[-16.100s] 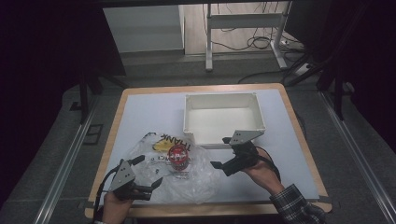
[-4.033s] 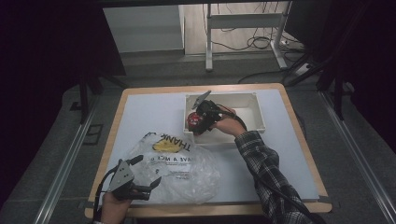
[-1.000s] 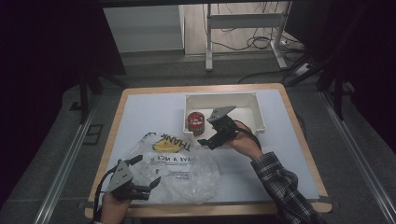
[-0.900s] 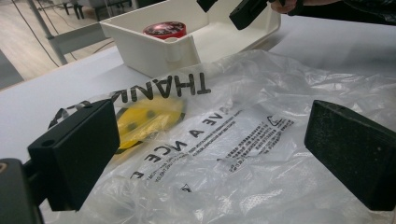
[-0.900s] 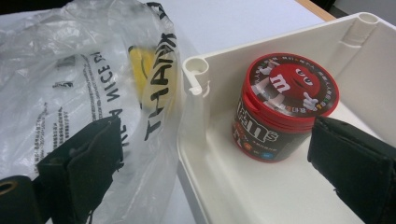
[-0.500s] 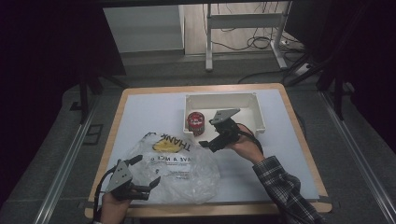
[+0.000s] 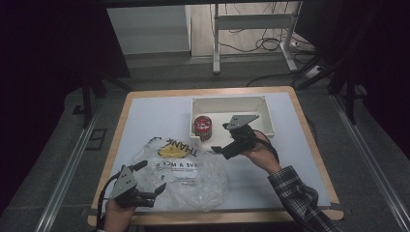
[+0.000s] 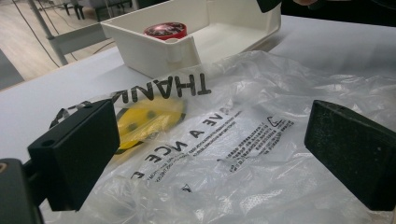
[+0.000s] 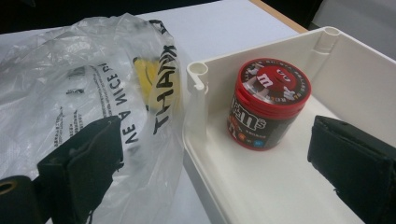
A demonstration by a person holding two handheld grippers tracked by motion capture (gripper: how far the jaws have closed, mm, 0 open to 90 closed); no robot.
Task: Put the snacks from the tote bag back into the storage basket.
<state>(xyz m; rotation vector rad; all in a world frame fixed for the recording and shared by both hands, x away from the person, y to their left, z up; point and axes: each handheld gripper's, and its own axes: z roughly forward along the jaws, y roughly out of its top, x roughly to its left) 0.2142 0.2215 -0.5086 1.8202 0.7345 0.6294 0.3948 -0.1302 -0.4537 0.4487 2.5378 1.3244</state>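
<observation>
We see a red candy jar [image 7: 202, 127] standing upright in the left corner of a white tray [image 7: 270, 126] on the table [image 7: 145, 111]. The right gripper [image 7: 228, 140] hovers over the tray's front edge, near the jar but not touching it. Its jaws are wide apart and hold nothing. A clear plastic bag [image 7: 193, 174] lies flat just in front of the tray. The left gripper [image 7: 151, 181] rests at the bag's near corner, jaws wide apart too, with the bag under them.

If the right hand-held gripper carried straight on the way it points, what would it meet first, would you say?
Probably the near wall of the white bin, with the red candy jar just behind; the right hand-held gripper is open, though depth is uncertain.
</observation>
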